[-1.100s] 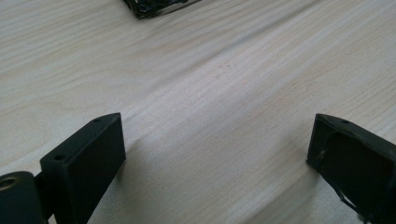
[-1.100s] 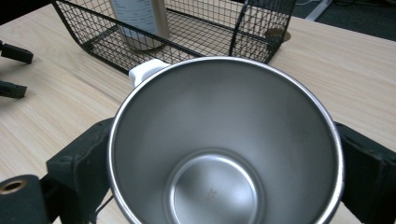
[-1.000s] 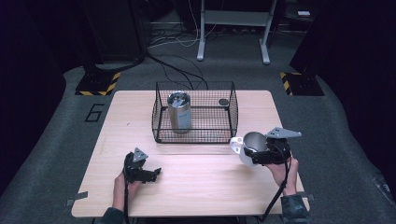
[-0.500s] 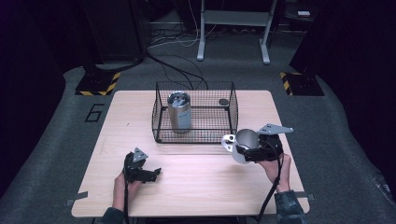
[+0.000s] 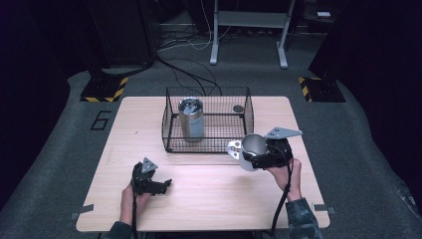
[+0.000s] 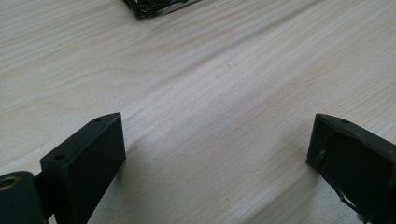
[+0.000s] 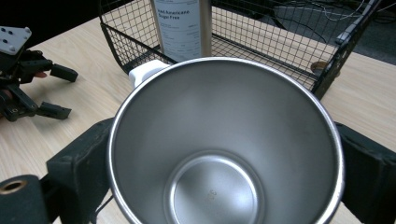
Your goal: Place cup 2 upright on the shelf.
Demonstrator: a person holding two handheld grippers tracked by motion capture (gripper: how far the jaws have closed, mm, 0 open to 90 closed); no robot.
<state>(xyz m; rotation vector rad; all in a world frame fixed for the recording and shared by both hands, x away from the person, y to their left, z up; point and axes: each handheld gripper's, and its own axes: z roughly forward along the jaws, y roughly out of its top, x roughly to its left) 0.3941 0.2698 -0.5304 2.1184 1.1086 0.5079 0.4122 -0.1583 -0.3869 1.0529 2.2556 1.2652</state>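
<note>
Worktop [image 5: 199, 199]: pale wood, carrying everything here.
Basket [image 5: 171, 134]: black wire, at the far middle; the high view shows a small dark disc [image 5: 238, 108] in its far right corner.
Can [image 5: 191, 119]: upright in the basket's left half; the right gripper view makes its label print visible.
Cup [image 5: 252, 147]: steel, tipped, just near the basket's right corner; its bare inside is plain in the right gripper view.
Right gripper [image 5: 259, 154]: clamped on the cup.
Left gripper [image 5: 158, 185]: low at near left, jaws spread wide.
</note>
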